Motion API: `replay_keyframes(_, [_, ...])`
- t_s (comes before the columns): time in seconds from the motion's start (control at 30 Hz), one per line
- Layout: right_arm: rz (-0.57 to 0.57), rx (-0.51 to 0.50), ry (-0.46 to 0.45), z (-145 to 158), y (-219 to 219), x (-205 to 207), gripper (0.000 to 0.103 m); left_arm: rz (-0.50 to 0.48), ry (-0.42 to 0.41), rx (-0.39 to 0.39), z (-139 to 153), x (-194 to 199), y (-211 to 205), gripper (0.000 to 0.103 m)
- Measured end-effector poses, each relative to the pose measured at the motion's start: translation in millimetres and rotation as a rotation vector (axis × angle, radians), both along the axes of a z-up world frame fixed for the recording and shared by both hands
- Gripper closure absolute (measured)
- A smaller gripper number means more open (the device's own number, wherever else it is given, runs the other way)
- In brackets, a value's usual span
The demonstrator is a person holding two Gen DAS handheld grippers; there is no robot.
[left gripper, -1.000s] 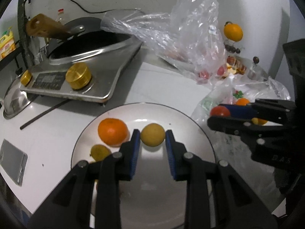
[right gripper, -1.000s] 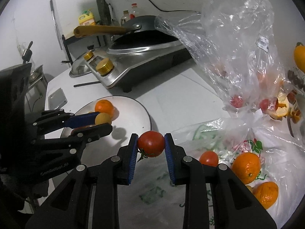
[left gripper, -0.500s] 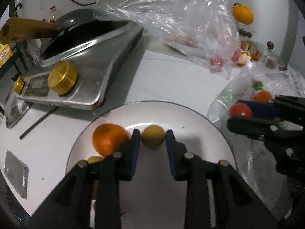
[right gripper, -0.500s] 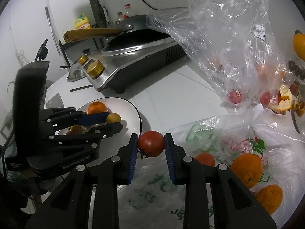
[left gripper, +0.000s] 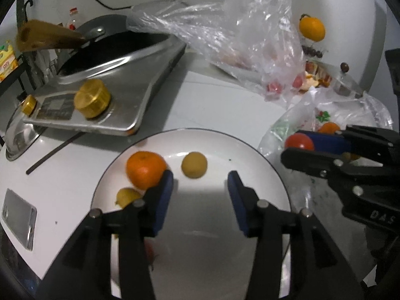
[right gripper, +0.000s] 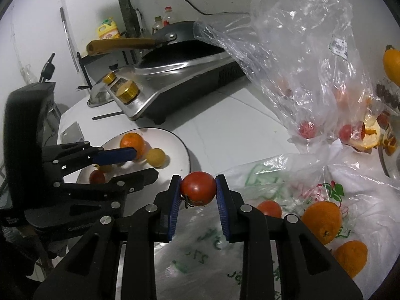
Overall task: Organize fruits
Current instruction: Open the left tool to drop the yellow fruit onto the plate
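Note:
A white plate [left gripper: 250, 155] carries an orange [left gripper: 145, 169], a round yellow fruit [left gripper: 194, 164] and a small lemon [left gripper: 127, 196]. My left gripper [left gripper: 200, 178] hovers over the plate with its jaws opening; the yellow fruit lies free just beyond the blue pads. To the right of the plate, my right gripper [right gripper: 198, 190] is shut on a red tomato [right gripper: 198, 188] above a white printed bag [right gripper: 362, 182]. In the right wrist view the left gripper [right gripper: 140, 162] reaches over the plate [right gripper: 178, 150], where a small red fruit [right gripper: 97, 177] also lies.
An induction cooker [left gripper: 112, 95] with a black pan stands behind the plate. A clear plastic bag [left gripper: 250, 32] leans over it. The printed bag holds oranges [right gripper: 322, 221] and another tomato [right gripper: 269, 208]. A phone [left gripper: 17, 218] and a black rod [left gripper: 55, 151] lie left of the plate.
The left gripper's jaws have spread apart and let go of the yellow fruit, which now rests on the plate. The right gripper still holds the tomato in about the same place.

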State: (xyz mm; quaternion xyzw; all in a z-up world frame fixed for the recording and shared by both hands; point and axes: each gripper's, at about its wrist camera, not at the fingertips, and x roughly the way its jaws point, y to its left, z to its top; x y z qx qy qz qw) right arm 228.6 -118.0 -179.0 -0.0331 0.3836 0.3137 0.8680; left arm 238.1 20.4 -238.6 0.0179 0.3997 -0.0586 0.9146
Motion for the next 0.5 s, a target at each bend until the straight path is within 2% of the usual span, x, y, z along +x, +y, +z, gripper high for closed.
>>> replay_keyframes(0.2, [0.034, -0.022, -0.008, 5.1, 17.7, -12.9, 0.073, 0.018, -0.056, -0.023, 14.4, -29.3, 18.4, 0.056])
replay_keyframes(0.5, [0.074, -0.049, -0.017, 11.7, 54.9, -24.3, 0.073, 0.07, -0.087, -0.052, 19.5, -59.1, 55.3, 0.056])
